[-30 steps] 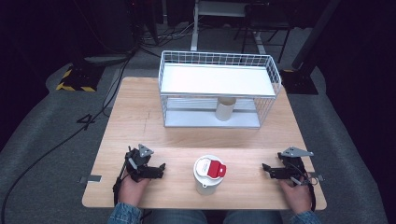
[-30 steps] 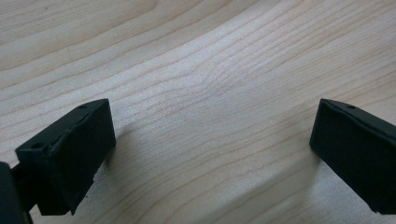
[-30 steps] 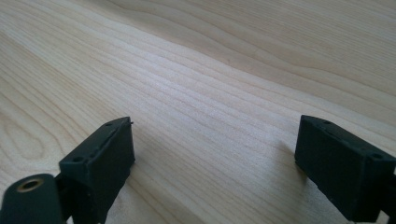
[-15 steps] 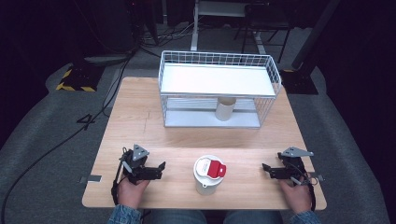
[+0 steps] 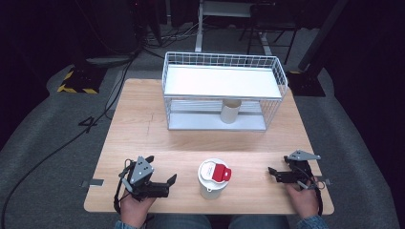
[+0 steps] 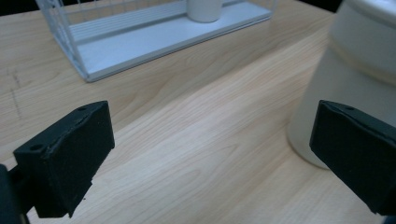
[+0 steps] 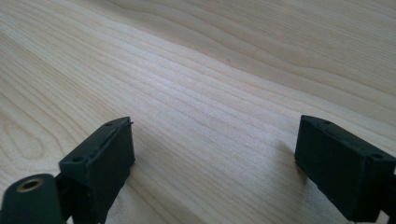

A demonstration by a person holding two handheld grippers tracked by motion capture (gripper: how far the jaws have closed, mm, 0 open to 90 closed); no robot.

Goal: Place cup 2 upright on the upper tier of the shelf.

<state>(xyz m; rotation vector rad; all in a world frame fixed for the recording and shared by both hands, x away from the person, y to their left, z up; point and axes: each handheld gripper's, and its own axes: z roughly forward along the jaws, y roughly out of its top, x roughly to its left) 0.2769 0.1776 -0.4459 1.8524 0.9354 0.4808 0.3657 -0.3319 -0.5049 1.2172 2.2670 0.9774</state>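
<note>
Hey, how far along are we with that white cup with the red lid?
Nothing looks done: the cup stands untouched near the table's front edge. In hand: the left gripper, open, points toward it. The right gripper rests open and empty. Grasping is left.

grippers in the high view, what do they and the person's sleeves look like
Both are black two-jaw tools. The left gripper carries a grey three-cornered plate on top and a dark cable looping by the hand. The right gripper has the same grey plate and a thin cable at the wrist. Up close, the jaws end in blocky black pads with small screw holes. The sleeves look blue, like denim.
</note>
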